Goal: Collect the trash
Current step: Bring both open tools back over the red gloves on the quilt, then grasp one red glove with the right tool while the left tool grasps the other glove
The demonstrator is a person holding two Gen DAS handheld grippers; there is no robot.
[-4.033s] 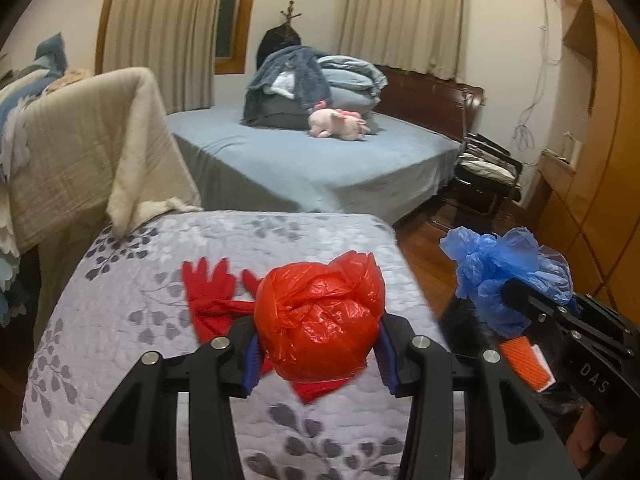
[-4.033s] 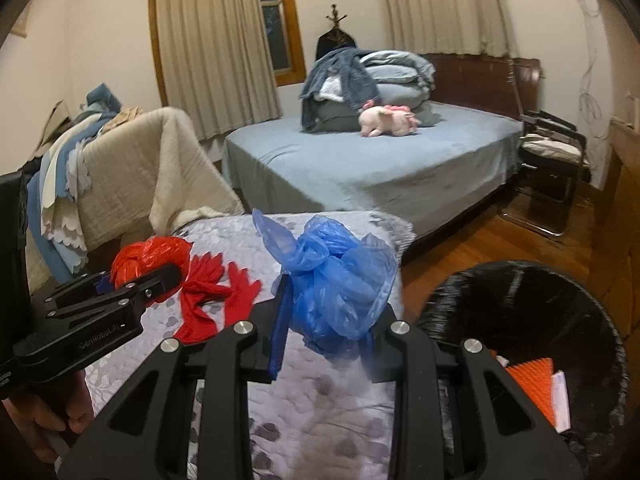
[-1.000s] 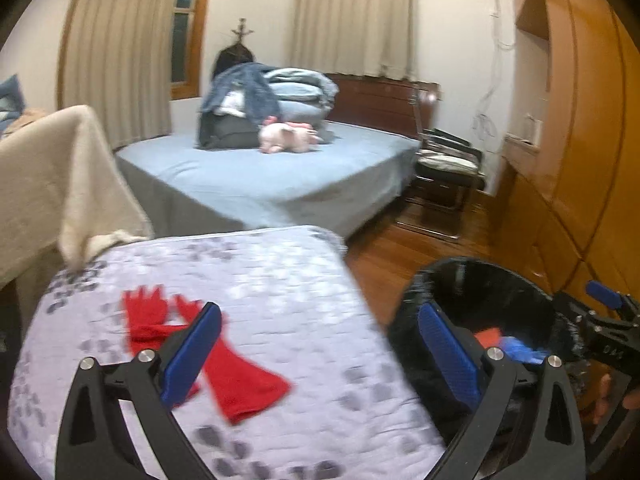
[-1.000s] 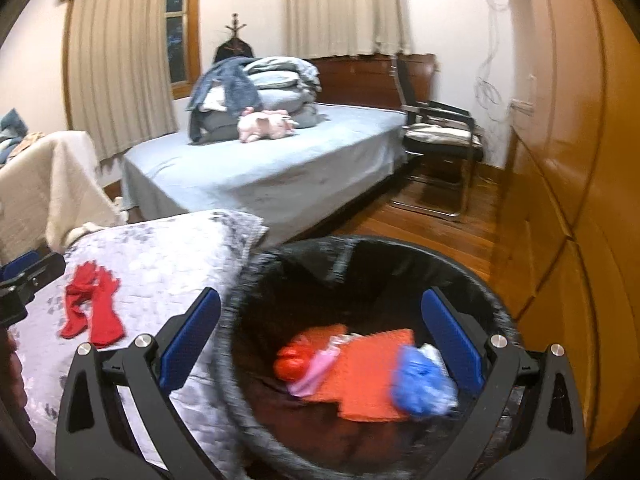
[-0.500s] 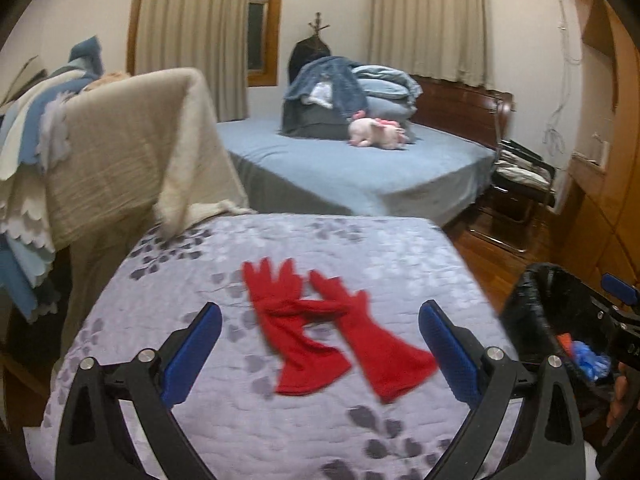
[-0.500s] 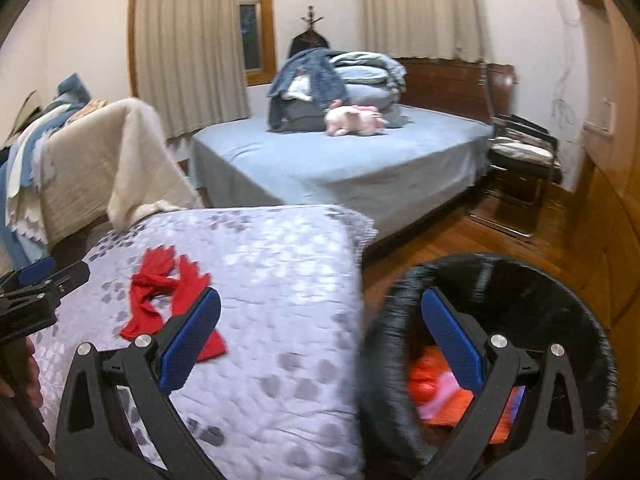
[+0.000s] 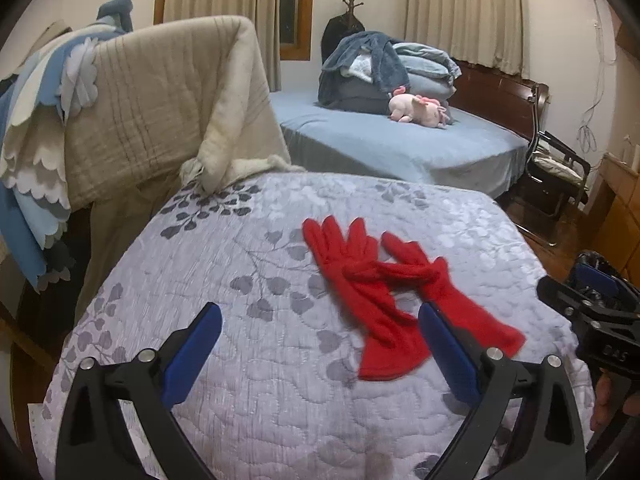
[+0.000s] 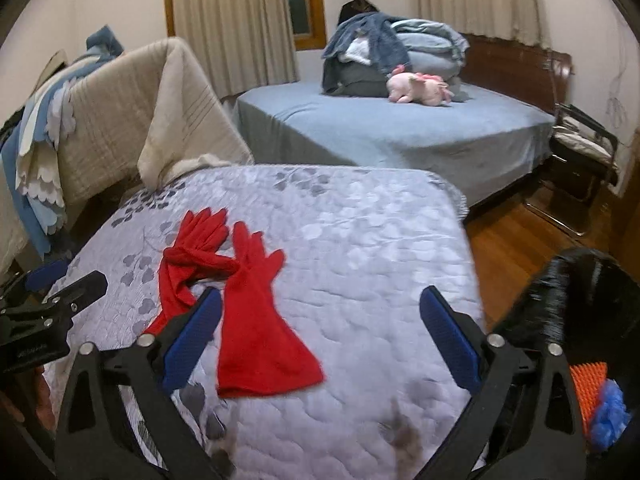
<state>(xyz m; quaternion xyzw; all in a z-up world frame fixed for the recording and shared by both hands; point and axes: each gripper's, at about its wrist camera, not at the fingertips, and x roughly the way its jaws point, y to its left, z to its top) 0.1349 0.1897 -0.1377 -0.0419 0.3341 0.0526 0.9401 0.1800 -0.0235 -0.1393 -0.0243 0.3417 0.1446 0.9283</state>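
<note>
A pair of red gloves [image 7: 384,292] lies crossed on the grey leaf-patterned quilt [image 7: 260,260]; it also shows in the right wrist view [image 8: 240,292]. My left gripper [image 7: 320,356] is open and empty, above the quilt just short of the gloves' cuffs. My right gripper [image 8: 320,340] is open and empty, to the right of the gloves. The black-lined trash bin [image 8: 576,308] stands at the right, holding a blue plastic bag [image 8: 608,412] and an orange item [image 8: 588,384]. The right gripper also shows at the right edge of the left wrist view [image 7: 592,312].
A beige blanket [image 7: 160,96] hangs over a rack at the left, with blue and white cloths [image 7: 36,152] beside it. Behind is a bed [image 7: 400,144] with piled bedding and a pink plush toy [image 7: 420,109]. A chair [image 7: 560,168] stands on the wooden floor [image 8: 516,236] at right.
Four seconds ago each gripper held a plastic bag, red in the left and blue in the right. Both bags went into the bin. Both open grippers have swung back left over the quilt towards the gloves.
</note>
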